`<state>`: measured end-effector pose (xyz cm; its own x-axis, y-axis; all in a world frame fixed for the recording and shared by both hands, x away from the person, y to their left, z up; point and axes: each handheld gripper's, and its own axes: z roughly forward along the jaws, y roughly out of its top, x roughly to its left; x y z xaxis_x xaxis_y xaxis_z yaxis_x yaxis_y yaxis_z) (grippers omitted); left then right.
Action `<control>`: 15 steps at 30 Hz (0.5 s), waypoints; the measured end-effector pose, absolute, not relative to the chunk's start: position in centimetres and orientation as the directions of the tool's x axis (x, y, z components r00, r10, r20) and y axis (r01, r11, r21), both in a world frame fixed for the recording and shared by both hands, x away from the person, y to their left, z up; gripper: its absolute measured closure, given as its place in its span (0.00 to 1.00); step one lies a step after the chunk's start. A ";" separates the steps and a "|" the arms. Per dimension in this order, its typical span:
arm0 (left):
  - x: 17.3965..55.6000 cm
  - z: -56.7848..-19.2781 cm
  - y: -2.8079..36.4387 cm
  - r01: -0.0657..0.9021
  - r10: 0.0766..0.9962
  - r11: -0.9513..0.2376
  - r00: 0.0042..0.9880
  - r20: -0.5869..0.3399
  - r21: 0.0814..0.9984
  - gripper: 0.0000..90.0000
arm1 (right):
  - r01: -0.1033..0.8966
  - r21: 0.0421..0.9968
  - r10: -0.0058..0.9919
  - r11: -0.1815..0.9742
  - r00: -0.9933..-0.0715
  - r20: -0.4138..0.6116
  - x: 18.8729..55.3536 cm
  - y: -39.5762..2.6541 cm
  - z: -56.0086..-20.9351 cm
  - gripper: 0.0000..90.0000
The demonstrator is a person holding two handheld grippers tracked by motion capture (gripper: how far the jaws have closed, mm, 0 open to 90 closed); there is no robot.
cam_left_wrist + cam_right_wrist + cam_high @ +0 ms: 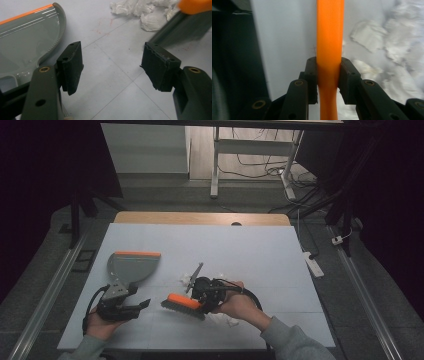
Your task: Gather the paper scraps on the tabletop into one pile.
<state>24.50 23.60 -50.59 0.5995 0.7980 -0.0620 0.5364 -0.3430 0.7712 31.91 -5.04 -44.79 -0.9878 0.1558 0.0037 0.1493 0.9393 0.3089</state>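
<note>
The right gripper [329, 75] squeezes the orange handle of a brush [183, 303]. Its two black jaws press on the handle from both sides. The brush sits low over the white table [260, 250], near the middle, with its dark bristles pointing down. Bits of crumpled white paper [397, 47] lie on the table just beside the brush. The left gripper [112, 67] has its jaws wide apart with nothing between them. A grey dustpan [131, 266] with an orange edge lies flat next to it.
</note>
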 end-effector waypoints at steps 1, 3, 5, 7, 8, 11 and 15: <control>24.5 -50.6 23.6 0.538 0.798 -0.342 0.599 -0.063 0.771 0.38 | 0.172 0.299 0.173 0.939 -0.985 0.023 32.3 -5.0 -44.8 0.79; 24.5 -50.6 23.6 0.538 0.798 -0.343 0.600 -0.064 0.770 0.38 | 0.172 0.290 0.184 0.942 -0.983 -0.014 33.1 -5.0 -44.8 0.79; 24.5 -50.7 23.6 0.539 0.797 -0.344 0.600 -0.064 0.769 0.38 | 0.190 0.292 0.203 0.938 -0.979 -0.015 34.2 -5.0 -44.8 0.79; 24.5 -50.7 23.6 0.538 0.797 -0.344 0.600 -0.064 0.769 0.38 | 0.212 0.303 0.234 0.929 -0.971 -0.039 35.0 -5.2 -44.8 0.79; 24.5 -50.7 23.6 0.538 0.797 -0.344 0.600 -0.064 0.769 0.38 | 0.218 0.304 0.244 0.928 -0.969 -0.051 35.4 -5.3 -44.7 0.79; 24.6 -50.7 23.7 0.539 0.798 -0.343 0.599 -0.065 0.769 0.38 | 0.245 0.347 0.280 0.905 -0.959 -0.053 35.8 -5.6 -43.9 0.79; 24.5 -50.7 23.6 0.538 0.798 -0.345 0.600 -0.062 0.769 0.38 | 0.211 0.411 0.262 0.887 -0.963 -0.069 35.1 -6.6 -41.8 0.79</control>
